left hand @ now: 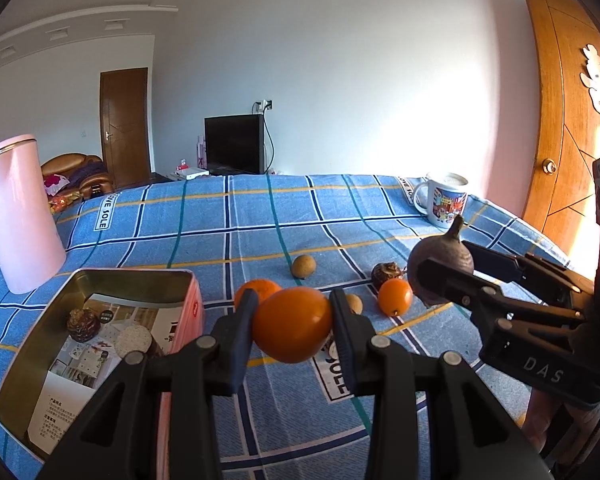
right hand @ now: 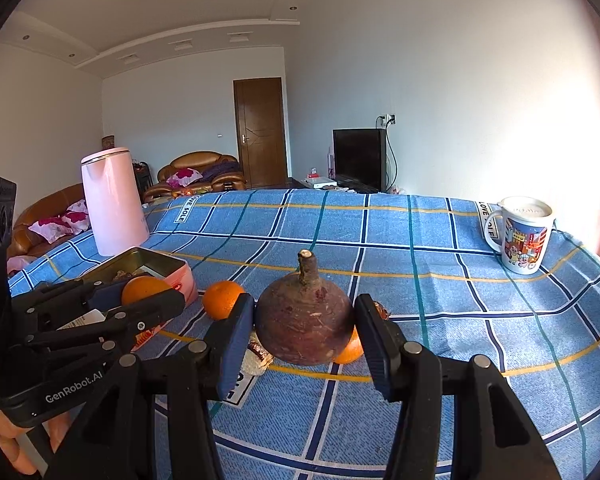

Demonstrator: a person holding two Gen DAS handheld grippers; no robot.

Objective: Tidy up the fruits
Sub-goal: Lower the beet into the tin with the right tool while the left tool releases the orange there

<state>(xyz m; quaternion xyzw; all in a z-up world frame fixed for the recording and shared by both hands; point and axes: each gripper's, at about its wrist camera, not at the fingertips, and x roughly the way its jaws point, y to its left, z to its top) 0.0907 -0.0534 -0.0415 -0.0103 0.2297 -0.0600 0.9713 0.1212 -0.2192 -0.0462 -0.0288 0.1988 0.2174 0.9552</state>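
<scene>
Now both claws carry fruit above the desk [left hand: 260, 216]: the left claw [left hand: 292, 320] grips an orange [left hand: 292, 324], the right claw [right hand: 304, 320] a dark stemmed fruit [right hand: 304, 320] (kind unclear). Likely next: swing the orange left over the tin [left hand: 76, 304] and release.

Blue checked tablecloth [left hand: 260, 216] bears a tin [left hand: 100, 300], kettle [left hand: 20, 216], mug [left hand: 446, 200] and fruits [left hand: 304, 266].

Two close wrist views, shared tablecloth [left hand: 300, 220]
</scene>
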